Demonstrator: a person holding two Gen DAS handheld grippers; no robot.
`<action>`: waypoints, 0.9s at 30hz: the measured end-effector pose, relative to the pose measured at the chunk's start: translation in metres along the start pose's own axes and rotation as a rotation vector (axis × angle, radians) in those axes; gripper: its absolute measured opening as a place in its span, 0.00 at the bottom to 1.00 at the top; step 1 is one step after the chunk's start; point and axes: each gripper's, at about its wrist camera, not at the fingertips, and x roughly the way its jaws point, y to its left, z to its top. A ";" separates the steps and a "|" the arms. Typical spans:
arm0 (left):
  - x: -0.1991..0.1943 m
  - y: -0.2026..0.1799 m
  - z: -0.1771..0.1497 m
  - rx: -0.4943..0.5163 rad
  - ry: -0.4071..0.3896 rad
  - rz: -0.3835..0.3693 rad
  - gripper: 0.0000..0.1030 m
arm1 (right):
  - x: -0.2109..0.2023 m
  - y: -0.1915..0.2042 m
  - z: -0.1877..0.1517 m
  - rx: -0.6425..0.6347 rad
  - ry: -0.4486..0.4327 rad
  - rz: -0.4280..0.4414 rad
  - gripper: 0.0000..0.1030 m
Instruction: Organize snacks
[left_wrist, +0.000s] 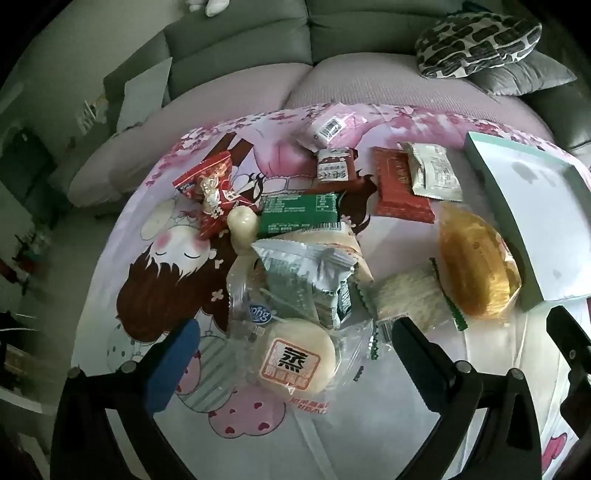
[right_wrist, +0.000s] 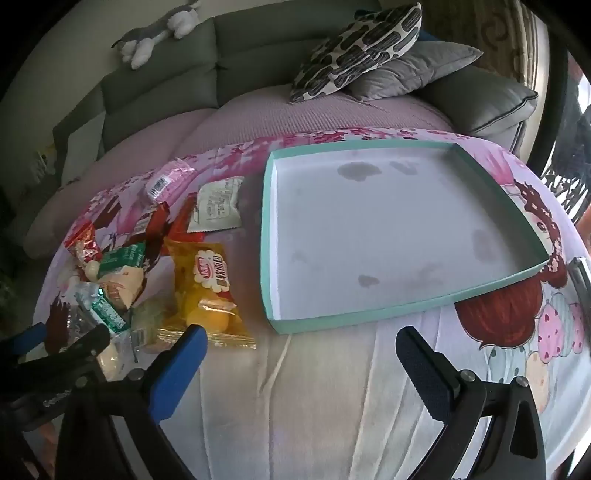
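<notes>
Left gripper (left_wrist: 295, 354) sits right over the snack pile; the teal box (right_wrist: 491, 284) lies off to the right, under the right gripper's (right_wrist: 299, 362) view.

Nearest the left gripper, between its 2 spread fingers, is a round white bun in clear wrap (left_wrist: 297, 356), stamped with a red square label; the jaws stand wide apart and grip nothing. Just beyond it lie a silver-green packet (left_wrist: 310, 284), then a green bar (left_wrist: 301, 214) with its long axis running left to right, and red packets (left_wrist: 216, 192) farther back. The yellow cake packet (left_wrist: 476, 266) lies nearest the box. The right gripper also hangs parted and empty, over bare cloth (right_wrist: 314, 406), with the box ahead and holding no snacks. By my judgement the left hand is the closer one for the bun, which must travel rightward to the box.
</notes>
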 end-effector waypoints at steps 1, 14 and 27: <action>0.000 0.000 0.000 -0.001 -0.001 0.005 1.00 | 0.000 -0.001 0.000 0.004 -0.001 0.006 1.00; 0.002 -0.002 -0.001 -0.030 -0.004 -0.036 1.00 | 0.000 -0.001 0.000 0.045 -0.006 0.003 1.00; 0.008 -0.001 0.001 -0.040 0.015 -0.025 1.00 | 0.000 0.002 -0.001 0.038 0.002 0.020 1.00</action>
